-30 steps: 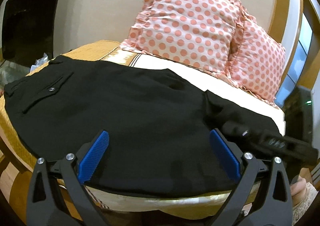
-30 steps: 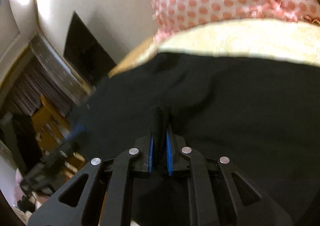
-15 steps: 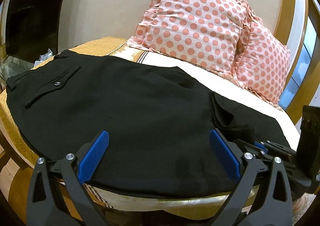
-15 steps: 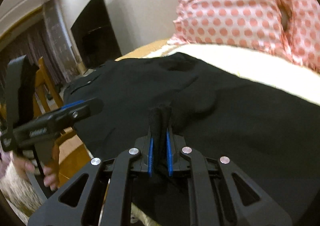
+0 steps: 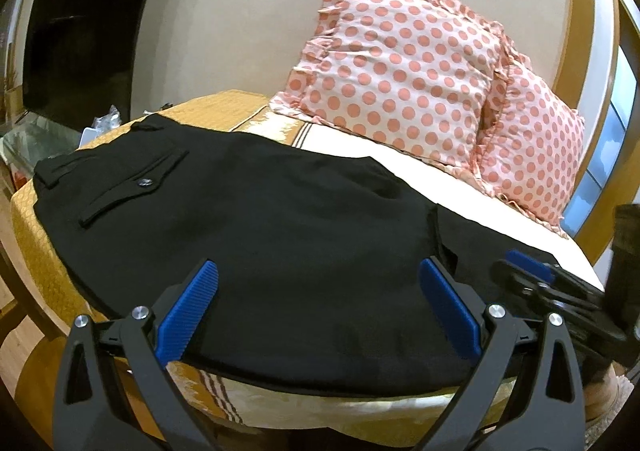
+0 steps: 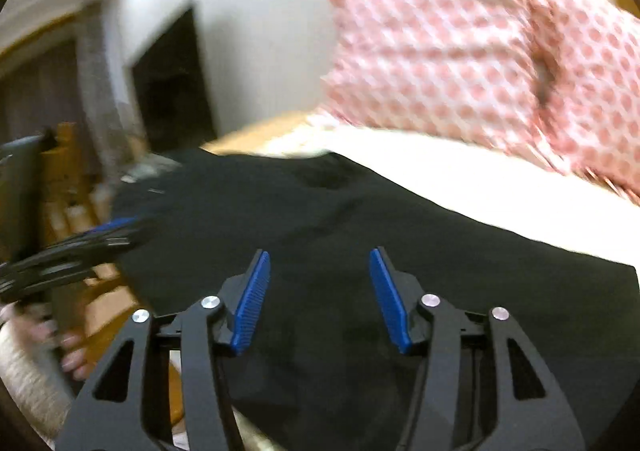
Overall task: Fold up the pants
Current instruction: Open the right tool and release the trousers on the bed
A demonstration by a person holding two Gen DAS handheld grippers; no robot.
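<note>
Black pants (image 5: 260,235) lie flat across the bed (image 5: 460,187), waistband at the left. Left gripper (image 5: 320,303) spread wide over the near edge, empty. Right gripper (image 6: 318,291) also apart above the fabric; blurry, contact unclear.

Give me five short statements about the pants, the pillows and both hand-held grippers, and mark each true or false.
1. The black pants lie spread on the bed. True.
2. The right hand-held gripper is clamped on fabric. False: its jaws are open and hold nothing.
3. The left hand-held gripper is open. True.
4. The pillows are plain blue. False: pink with darker dots.
5. A buttoned pocket flap shows on the pants. True.
</note>
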